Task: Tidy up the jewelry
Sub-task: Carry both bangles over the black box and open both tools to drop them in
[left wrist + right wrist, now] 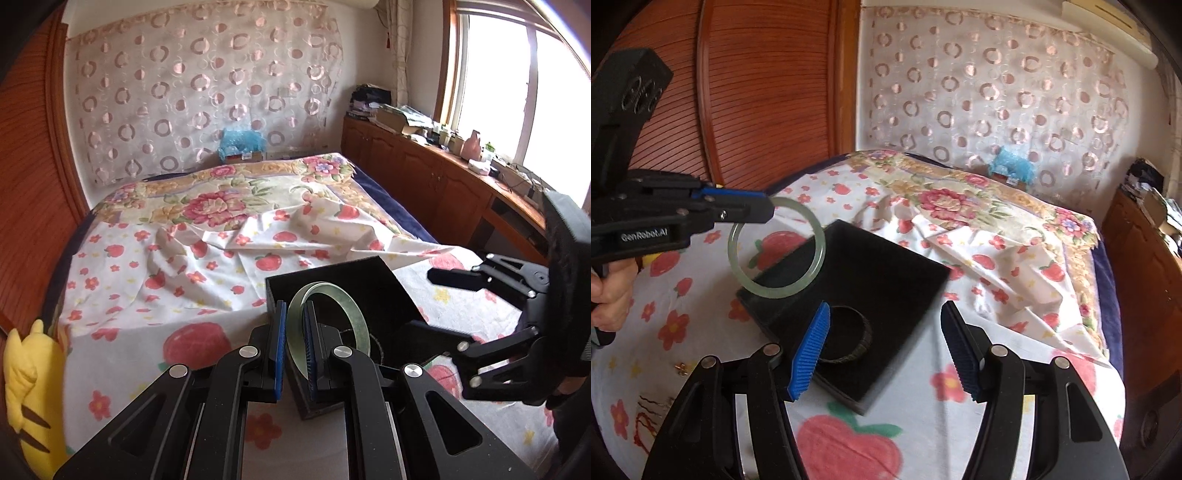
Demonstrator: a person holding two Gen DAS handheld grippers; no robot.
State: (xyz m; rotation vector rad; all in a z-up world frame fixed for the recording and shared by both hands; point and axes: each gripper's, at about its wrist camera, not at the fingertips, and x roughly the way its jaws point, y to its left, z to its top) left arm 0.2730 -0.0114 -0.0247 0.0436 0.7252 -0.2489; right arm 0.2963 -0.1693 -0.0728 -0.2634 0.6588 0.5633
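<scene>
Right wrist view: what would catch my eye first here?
Probably the pale green bangle, pinched at its top edge by the left gripper and hanging above the near corner of the open black box. That box sits on a strawberry-print sheet and already holds a dark bangle. The right gripper hovers open in front of it.
</scene>
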